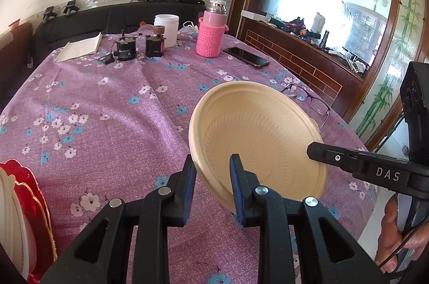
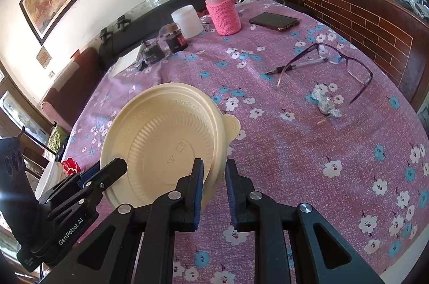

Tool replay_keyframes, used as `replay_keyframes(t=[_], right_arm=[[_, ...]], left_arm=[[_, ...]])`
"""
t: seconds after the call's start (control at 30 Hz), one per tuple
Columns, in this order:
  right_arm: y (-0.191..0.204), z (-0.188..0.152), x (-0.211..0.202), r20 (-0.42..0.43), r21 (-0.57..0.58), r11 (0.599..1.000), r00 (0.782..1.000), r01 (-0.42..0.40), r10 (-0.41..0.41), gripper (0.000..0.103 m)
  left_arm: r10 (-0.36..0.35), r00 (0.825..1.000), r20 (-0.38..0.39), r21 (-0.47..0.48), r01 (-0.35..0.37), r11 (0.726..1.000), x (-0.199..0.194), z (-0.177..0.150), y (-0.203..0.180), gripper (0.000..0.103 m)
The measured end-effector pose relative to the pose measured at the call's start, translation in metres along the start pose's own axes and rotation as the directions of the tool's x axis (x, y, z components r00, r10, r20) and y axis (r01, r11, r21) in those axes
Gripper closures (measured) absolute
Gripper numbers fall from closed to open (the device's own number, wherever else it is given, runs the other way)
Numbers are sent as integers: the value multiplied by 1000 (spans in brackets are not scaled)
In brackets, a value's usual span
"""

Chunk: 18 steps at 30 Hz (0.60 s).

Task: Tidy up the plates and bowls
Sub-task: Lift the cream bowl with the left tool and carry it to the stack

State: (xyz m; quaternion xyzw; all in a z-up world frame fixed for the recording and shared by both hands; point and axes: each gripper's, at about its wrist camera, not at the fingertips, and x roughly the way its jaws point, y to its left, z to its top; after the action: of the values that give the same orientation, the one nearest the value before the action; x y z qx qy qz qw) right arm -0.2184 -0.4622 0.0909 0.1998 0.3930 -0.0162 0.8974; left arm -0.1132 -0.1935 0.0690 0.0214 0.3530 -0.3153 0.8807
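A beige plastic plate (image 1: 257,133) with a small tab is held tilted above the purple flowered tablecloth (image 1: 107,109). My left gripper (image 1: 213,176) has its fingers on either side of the plate's lower left rim. My right gripper (image 2: 214,179) has its fingers astride the plate's (image 2: 166,144) lower right rim. The right gripper (image 1: 329,156) reaches the plate's right edge in the left wrist view. The left gripper (image 2: 107,171) shows at the plate's left edge in the right wrist view. How firmly each one grips is not clear.
At the table's far side stand a pink flask (image 1: 211,34), a white jar (image 1: 166,29), small dark bottles (image 1: 139,47), a phone (image 1: 246,57) and an envelope (image 1: 80,47). Glasses (image 2: 329,66), a pen (image 2: 297,66) and wrapped sweets (image 2: 324,101) lie right. Red and white dishes (image 1: 18,208) sit at left.
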Motion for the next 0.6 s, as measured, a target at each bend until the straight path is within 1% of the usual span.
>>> replay_keyframes(t=[0.2,0.33,0.43,0.6], right_arm=[[20,6,-6,15,-41,999,1000,-18,19,85],[39,11,-10,23,-81,996,999,-35,37,85],[59,16,-13,23,-116,991,998,-62,66,85],[92,21,-14,12,-165,978,992,-125,129,85]], left_arm=[[16,999,34,-25,-15,1000,-20,2,12,79],[31,997,70,-45,-28,999,-41,6,23,79],[51,993,103,-64,-44,997,-62,8,36,79],[100,982,160,-106,-84,991,-98,9,61,79]])
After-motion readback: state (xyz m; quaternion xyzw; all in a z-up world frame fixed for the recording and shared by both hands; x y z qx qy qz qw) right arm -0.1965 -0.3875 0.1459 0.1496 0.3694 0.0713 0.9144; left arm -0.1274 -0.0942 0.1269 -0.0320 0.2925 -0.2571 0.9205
